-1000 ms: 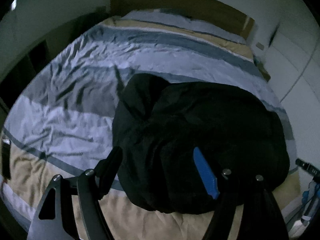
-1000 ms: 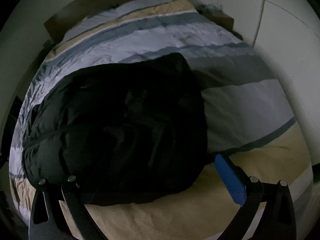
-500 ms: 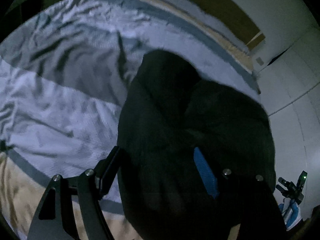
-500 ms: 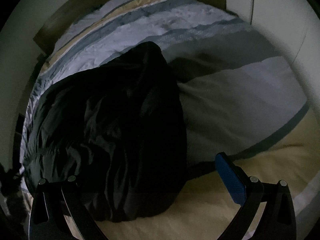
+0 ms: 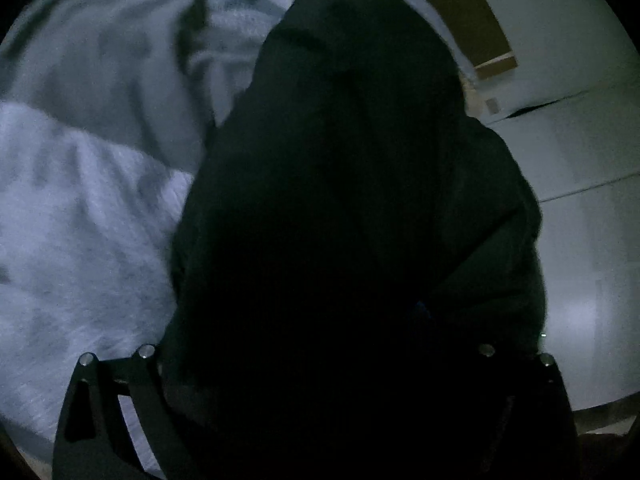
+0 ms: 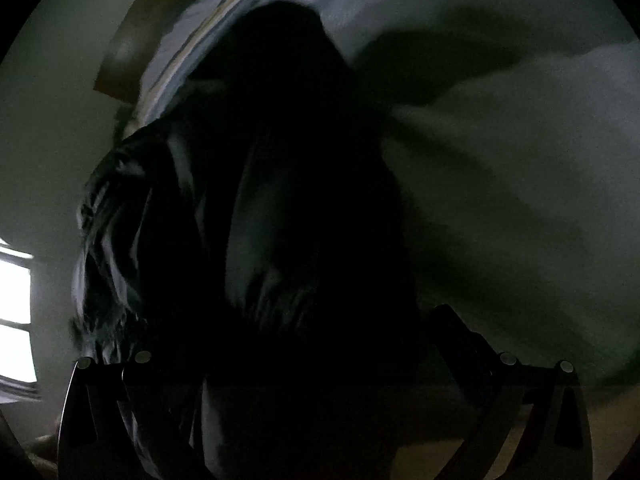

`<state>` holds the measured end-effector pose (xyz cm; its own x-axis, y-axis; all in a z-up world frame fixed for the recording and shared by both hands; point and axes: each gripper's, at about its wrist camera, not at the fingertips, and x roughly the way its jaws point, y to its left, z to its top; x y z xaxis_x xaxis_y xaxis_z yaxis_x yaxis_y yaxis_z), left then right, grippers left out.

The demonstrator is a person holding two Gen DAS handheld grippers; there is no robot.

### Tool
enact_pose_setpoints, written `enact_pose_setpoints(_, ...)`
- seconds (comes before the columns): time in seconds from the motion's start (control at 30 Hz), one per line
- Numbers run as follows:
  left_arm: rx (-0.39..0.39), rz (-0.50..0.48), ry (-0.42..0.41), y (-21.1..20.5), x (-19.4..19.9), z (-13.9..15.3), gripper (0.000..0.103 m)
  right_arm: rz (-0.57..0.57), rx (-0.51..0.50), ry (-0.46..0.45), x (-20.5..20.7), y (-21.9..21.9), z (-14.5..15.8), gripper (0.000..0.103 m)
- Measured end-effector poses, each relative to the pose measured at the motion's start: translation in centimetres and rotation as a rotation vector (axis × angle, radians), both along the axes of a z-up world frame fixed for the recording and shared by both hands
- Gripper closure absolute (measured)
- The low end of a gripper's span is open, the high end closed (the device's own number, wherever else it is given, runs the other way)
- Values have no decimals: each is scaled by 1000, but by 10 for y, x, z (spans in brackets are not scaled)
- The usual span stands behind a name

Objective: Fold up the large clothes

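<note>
A bulky black padded jacket (image 5: 340,160) lies heaped on the bed and fills the middle of both wrist views. My left gripper (image 5: 316,312) hangs close over its near edge; its jaws are opening wide, and the dark fabric lies between them without being pressed. A sliver of its blue pad (image 5: 422,308) shows at the right. My right gripper (image 6: 316,320) is also low over the jacket (image 6: 288,140) with its fingers spread wide. Its right finger (image 6: 452,332) shows against the cover, and the left one is lost in the dark cloth.
The jacket rests on a wrinkled striped bed cover (image 5: 80,220), pale grey and blue, also seen on the right (image 6: 500,200). A wooden headboard (image 5: 480,20) and white wardrobe doors (image 5: 580,140) stand beyond. A bright window (image 6: 12,288) is at far left. The room is dim.
Both grippers have dropped and tipped down toward the jacket, which now looms much larger. The left gripper's fingers have spread wider apart.
</note>
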<state>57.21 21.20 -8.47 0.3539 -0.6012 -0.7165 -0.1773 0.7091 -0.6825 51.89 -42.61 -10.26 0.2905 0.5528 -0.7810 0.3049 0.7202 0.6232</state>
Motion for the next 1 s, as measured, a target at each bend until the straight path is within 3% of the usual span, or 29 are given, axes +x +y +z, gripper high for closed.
enact_pose_setpoints(0.17,-278,47,-1,9,-3,-28,6,96,177,-26,21,13,-21,0)
enact_pose_setpoints(0.3,-396,57,-17,-1,-8,-33,6,217,303,-59,34,45,-27,0)
enact_pose_setpoints(0.47,-323,43,16,-18,3,-36,0,206,306,-55,42,46,-38,0)
enact_pose_setpoints(0.63,-145,31,22,-51,7,-22,2,185,260,-81,42,53,-36,0)
enact_pose_setpoints(0.7,-107,37,20,-61,7,-15,14,166,251,-73,44,56,-34,0)
enact_pose_setpoints(0.73,-104,32,10,-67,5,-9,31,156,248,-73,45,58,-33,0)
enact_pose_setpoints(0.77,-98,30,1,-71,4,-4,48,140,250,-78,46,59,-30,7)
enact_pose_setpoints(0.8,-99,29,-10,-76,2,3,55,119,272,-84,46,60,-28,22)
enact_pose_setpoints(0.83,-99,29,-18,-81,0,8,64,103,289,-92,46,61,-25,30)
enact_pose_setpoints(0.9,-104,47,-27,-88,-4,18,70,92,296,-108,47,65,-17,47)
enact_pose_setpoints(1.0,-148,70,-57,-95,-11,31,75,90,288,-134,48,73,0,62)
